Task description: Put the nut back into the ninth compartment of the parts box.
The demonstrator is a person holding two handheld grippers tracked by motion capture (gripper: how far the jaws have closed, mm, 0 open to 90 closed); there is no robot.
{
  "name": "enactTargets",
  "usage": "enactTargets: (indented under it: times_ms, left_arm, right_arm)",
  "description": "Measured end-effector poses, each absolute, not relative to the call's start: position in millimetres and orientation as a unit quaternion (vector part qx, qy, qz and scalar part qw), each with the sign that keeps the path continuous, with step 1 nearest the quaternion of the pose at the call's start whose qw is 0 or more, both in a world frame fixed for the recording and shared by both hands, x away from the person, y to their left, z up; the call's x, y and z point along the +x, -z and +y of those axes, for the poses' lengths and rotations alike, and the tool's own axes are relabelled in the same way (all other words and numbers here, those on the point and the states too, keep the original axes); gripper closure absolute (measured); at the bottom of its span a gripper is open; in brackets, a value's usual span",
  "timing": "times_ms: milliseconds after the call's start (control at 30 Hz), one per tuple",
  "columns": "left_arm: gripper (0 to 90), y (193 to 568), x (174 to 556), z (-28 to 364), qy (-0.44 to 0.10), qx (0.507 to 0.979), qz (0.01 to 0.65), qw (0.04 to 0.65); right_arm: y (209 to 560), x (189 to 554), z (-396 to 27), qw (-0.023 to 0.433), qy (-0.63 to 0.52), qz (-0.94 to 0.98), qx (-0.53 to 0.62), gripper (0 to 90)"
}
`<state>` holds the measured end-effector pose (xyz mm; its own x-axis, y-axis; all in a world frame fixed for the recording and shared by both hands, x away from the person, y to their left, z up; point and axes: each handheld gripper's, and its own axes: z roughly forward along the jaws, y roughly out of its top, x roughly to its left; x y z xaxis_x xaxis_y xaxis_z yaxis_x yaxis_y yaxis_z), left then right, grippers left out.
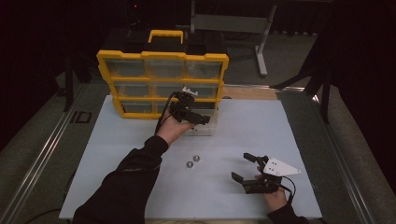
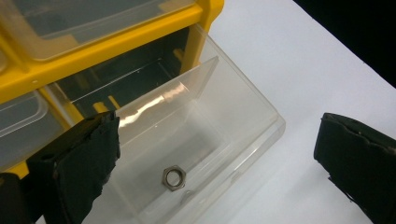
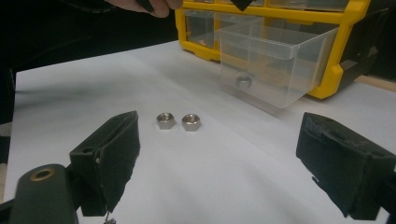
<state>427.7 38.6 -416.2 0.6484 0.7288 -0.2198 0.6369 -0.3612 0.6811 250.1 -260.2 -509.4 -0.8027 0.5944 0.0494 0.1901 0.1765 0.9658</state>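
Observation:
A yellow organizer (image 1: 161, 58) with clear drawers stands at the back of the white table (image 1: 116, 154). Its bottom right drawer (image 1: 208, 127) is pulled out. In the left gripper view one steel nut (image 2: 173, 178) lies on the drawer's floor (image 2: 261, 107). My left gripper (image 1: 198, 119) hovers over this drawer, open, with nothing between its jaws (image 2: 219, 144). Two more nuts (image 1: 196, 158) (image 1: 189, 164) lie side by side mid-table. My right gripper (image 1: 239, 166) sits low at the front right, open and empty, facing the two nuts (image 3: 166, 120) (image 3: 191, 122) and the drawer (image 3: 275, 60).
The organizer's yellow frame (image 2: 116, 46) and shut drawers stand left of the open one. A metal stand (image 1: 264, 42) is on the floor behind the table. Dark floor borders the table on both sides.

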Motion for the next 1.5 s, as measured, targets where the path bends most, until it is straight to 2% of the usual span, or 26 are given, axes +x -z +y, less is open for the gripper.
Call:
enactTargets:
  times_ms: [833,1500]
  left_arm:
    - [0.0,416,380,82,-0.063,0.835,0.348,0.422]
    - [0.0,440,339,88,-0.045,0.86,0.303,0.409]
  right_arm:
    - [509,250,-259,0.173,-0.585,0.748,0.26,13.4]
    - [509,250,-259,0.173,-0.585,0.748,0.259,13.4]
